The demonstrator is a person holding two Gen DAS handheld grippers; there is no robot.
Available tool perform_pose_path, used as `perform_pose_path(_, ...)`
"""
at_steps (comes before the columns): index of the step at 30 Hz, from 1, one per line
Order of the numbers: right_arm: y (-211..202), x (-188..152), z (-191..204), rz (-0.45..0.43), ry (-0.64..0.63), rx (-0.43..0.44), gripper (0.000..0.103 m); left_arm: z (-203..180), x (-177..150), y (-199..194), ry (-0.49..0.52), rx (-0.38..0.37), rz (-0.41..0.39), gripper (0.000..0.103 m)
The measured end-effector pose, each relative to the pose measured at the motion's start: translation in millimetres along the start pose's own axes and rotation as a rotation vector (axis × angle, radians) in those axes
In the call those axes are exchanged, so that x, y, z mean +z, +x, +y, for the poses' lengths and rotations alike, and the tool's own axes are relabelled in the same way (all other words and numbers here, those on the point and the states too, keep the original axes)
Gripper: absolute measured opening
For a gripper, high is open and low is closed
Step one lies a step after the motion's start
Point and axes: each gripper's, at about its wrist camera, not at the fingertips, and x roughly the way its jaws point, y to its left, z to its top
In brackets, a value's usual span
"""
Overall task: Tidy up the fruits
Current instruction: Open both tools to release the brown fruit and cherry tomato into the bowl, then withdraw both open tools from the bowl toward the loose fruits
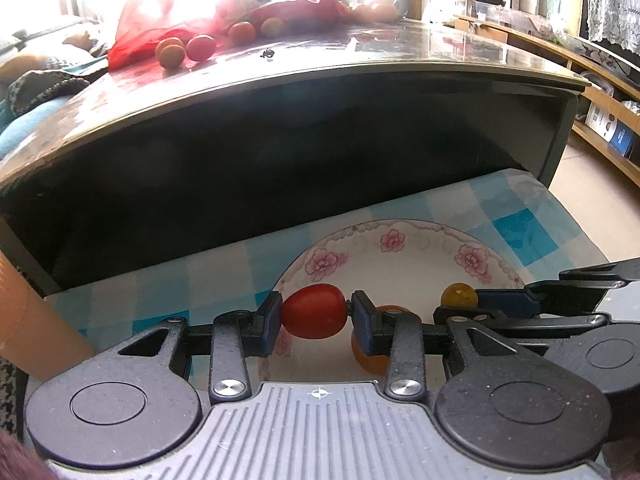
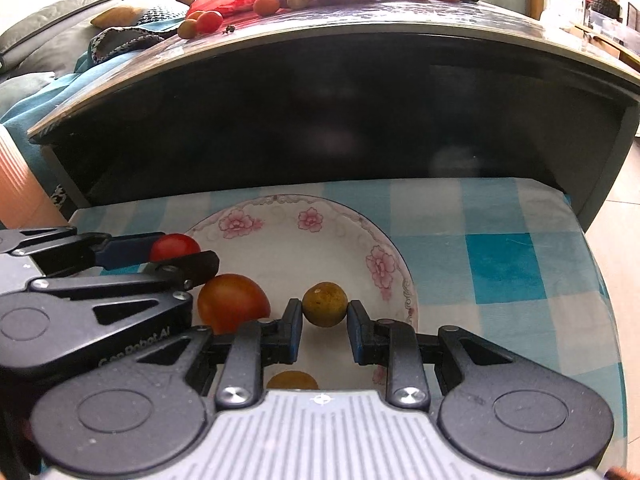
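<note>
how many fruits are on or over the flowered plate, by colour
red oval tomato: 1
orange-red round tomato: 1
yellow-brown round fruits: 2
total: 4, on or over the white flowered plate

A red cherry tomato (image 1: 314,311) sits clamped over the floral plate (image 2: 280,252). An orange-red tomato (image 2: 232,302) rests on the plate's left part. A round brownish-yellow fruit (image 2: 324,305), possibly a longan, lies right of it; another (image 2: 292,381) shows nearer.
</note>
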Motion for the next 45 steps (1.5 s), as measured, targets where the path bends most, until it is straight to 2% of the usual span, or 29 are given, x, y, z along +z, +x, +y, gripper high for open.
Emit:
perform_pose_path(11, -1.7, 0.5, -1.2, 0.000, 0.010, -0.007, 0.041, 1.8, 1.0, -2.5, -0.016, -0.007, 0.004, 0.051)
perform_pose_path(25, -20.0, 6.1, 0.2, -0.029, 0.012, -0.032, 0.043, -2.4, 1.1, -23.9, -0.003, 0.024, -0.014, 0.059)
perform_pose_path(34, -46.9, 7.0, 10.6, -0.054, -0.026, -0.045, 0.044, -1.7, -10.1, -44.8, 0.003, 0.031, -0.009, 0.060)
perform_pose_path(45, -71.9, -8.6, 30.6, -0.061, -0.103, -0.066, 0.044, -0.6, -21.4, -64.0, -0.005, 0.031, -0.010, 0.061)
